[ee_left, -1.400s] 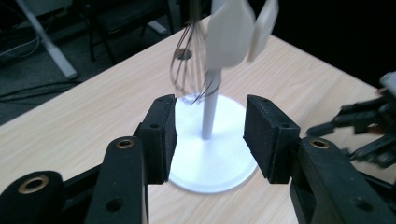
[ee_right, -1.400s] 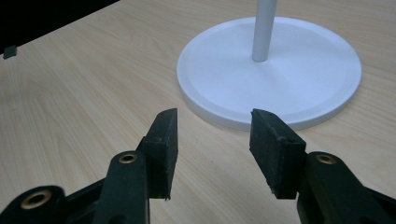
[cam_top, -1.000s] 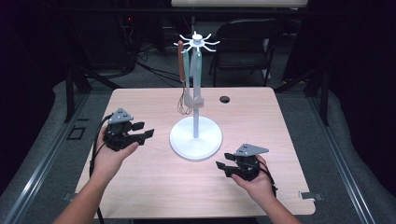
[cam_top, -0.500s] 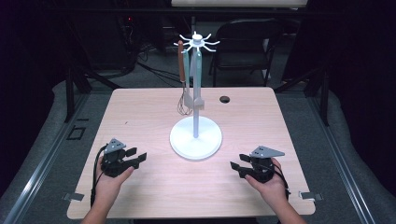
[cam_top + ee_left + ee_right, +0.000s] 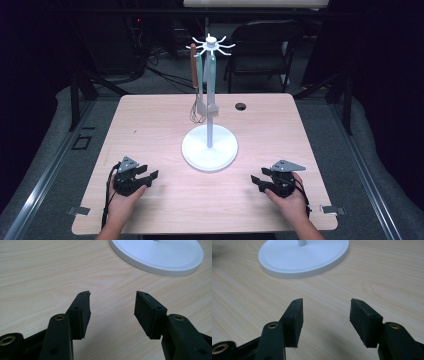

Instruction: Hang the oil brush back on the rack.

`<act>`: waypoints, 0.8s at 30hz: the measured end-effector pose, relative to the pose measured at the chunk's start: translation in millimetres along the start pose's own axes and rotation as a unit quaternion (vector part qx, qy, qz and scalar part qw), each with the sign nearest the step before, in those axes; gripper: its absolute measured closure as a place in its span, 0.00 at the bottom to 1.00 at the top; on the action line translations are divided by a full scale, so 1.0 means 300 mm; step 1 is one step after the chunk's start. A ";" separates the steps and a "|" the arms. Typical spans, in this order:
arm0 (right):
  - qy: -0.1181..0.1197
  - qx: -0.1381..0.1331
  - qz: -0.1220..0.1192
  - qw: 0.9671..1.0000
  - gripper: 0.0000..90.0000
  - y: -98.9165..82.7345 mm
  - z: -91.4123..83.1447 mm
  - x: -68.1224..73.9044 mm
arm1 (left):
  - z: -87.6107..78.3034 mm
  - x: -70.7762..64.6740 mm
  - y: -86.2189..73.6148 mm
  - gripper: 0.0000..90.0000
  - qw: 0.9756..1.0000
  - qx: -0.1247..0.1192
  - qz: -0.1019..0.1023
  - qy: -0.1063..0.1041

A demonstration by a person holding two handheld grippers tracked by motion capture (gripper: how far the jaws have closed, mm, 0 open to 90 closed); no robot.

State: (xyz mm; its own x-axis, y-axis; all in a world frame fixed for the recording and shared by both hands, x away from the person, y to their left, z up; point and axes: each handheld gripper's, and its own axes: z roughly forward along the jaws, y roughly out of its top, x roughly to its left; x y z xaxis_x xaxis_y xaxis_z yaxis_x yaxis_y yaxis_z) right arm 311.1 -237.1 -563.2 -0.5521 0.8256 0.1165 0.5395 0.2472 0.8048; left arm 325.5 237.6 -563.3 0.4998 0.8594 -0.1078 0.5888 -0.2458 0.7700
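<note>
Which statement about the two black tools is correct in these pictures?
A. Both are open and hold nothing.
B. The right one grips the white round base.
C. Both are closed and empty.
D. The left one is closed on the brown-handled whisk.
A: the left tool and the right tool each show a clear gap between the jaws with only the light wooden table behind it.

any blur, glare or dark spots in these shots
High view: the table is evenly lit, the surroundings are nearly black, and the image is slightly soft. Left gripper view: the jaws look sharp; the white stand base is softer. Right gripper view: the top left corner is blurred, with a soft shadow under the right gripper.
</note>
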 end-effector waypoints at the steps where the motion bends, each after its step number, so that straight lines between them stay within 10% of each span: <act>1: -0.001 0.006 -0.002 1.000 0.48 -0.004 0.004 -0.002 | 0.006 0.001 -0.002 0.51 1.000 0.008 0.003 0.000; 24: -0.032 -0.001 -0.004 0.999 0.45 -0.036 0.029 -0.002 | 0.061 0.059 -0.021 0.48 0.999 0.037 -0.019 -0.004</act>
State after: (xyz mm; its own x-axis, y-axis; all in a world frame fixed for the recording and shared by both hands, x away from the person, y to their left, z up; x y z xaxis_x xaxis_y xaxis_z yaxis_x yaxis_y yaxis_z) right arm 311.2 -235.7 -577.0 -0.5144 0.8545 0.0722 0.5338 0.2531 0.8069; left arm 342.3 246.1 -581.6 0.4814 0.8651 -0.1408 0.6528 -0.2467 0.7162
